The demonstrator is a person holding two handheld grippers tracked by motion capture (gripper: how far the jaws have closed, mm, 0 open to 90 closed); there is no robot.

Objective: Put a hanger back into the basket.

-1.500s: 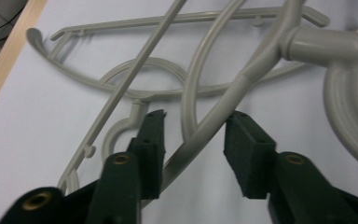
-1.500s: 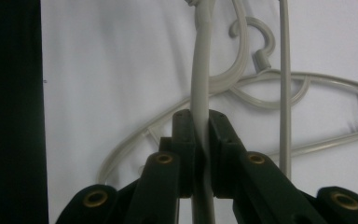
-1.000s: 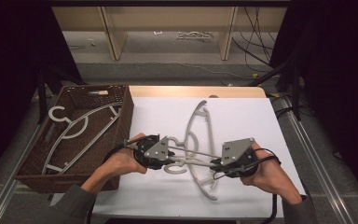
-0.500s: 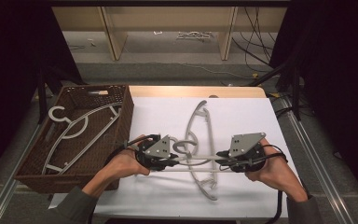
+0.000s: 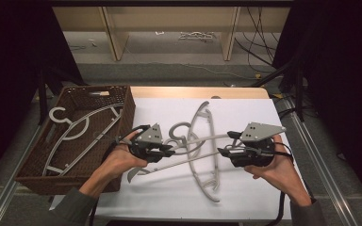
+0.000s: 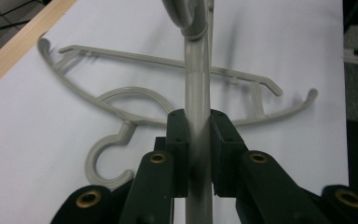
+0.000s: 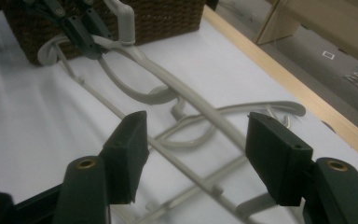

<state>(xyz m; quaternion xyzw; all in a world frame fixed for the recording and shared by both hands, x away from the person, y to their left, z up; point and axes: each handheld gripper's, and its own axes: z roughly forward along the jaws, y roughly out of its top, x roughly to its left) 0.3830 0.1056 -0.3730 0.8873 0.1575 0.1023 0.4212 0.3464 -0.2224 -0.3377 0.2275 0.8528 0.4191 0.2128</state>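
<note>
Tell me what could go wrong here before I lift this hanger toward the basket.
The left tool alone clamps the raised hanger; the right tool is open, so it may pivot or slip. It crosses the hanger on the table, which might snag and drag. The basket wall nearby could catch an end.

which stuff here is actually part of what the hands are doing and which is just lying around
In use:
left gripper, shut on the held hanger
right gripper, open beside that hanger's far end
second hanger lying on the white table under it
wicker basket with one hanger inside

Lying about:
wooden shelf
cables on the floor
</note>
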